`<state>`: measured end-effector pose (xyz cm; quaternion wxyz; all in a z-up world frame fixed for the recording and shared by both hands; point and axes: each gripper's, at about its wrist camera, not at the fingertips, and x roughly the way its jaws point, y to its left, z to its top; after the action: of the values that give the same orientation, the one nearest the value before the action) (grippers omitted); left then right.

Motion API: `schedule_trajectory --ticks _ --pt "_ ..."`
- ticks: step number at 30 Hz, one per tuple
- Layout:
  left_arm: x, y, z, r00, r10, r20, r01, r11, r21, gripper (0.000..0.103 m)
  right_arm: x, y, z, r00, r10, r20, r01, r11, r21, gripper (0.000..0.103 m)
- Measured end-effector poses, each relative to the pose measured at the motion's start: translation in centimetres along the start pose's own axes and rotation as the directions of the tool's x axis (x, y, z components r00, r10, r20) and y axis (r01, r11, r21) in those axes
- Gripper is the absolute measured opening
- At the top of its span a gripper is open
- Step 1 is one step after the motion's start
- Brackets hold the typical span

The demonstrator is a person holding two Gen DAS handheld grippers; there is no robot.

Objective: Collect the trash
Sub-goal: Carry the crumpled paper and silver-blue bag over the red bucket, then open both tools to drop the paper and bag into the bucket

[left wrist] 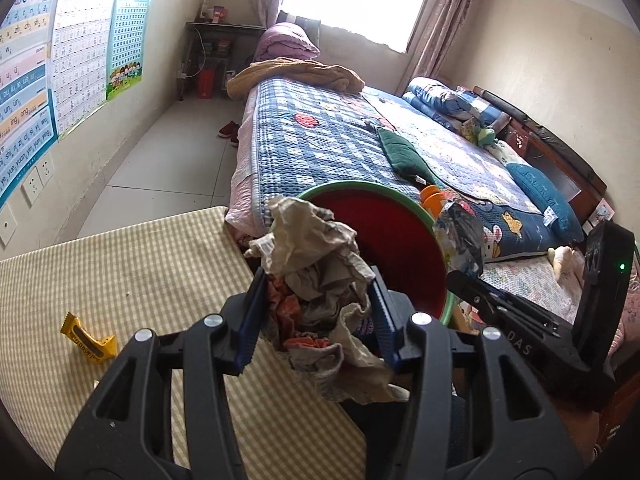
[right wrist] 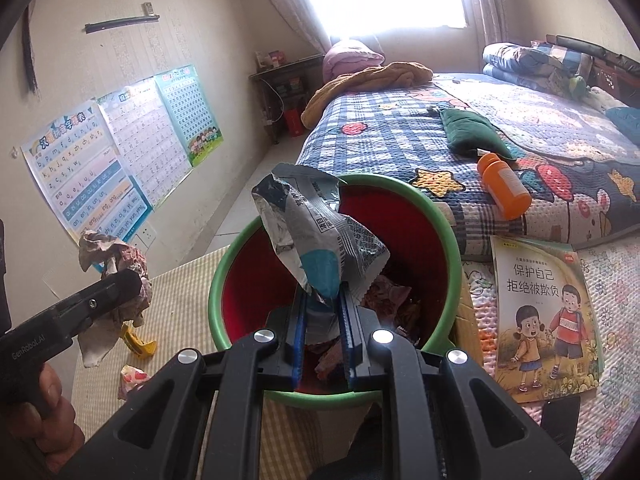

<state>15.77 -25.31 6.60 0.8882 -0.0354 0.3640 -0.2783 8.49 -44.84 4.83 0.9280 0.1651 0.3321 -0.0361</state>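
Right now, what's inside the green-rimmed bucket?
In the right wrist view, the bucket holds crumpled wrappers against its red wall. The right gripper and its silver packet cover the bottom, so the rest is hidden.

The mouth of the round red bin with a green rim (right wrist: 436, 216) gapes at frame centre in the right wrist view, scraps only at its bottom. Lower left, the beige checked tabletop (left wrist: 120, 264) lies mostly bare, broken by a yellow wrapper (left wrist: 89, 343). Right of the bin, an orange plastic bottle (right wrist: 505, 190) and a picture book (right wrist: 544, 320) crowd the bed edge.
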Motion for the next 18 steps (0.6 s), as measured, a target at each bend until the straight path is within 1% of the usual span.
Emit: schedule_trajectory --ticks 10,18 --pt "4.1 -2.4 1.0 0.999 -0.032 -0.037 0.033 0.999 0.031 0.047 2.0 -1.7 0.4 1.0 -0.003 -0.023 0.003 1.0 0.013 0.015" --pt "7.0 -2.6 1.3 0.997 -0.036 -0.068 0.038 0.999 0.035 0.047 3.6 -2.4 0.9 0.999 -0.011 -0.044 0.012 1.0 0.022 0.015"
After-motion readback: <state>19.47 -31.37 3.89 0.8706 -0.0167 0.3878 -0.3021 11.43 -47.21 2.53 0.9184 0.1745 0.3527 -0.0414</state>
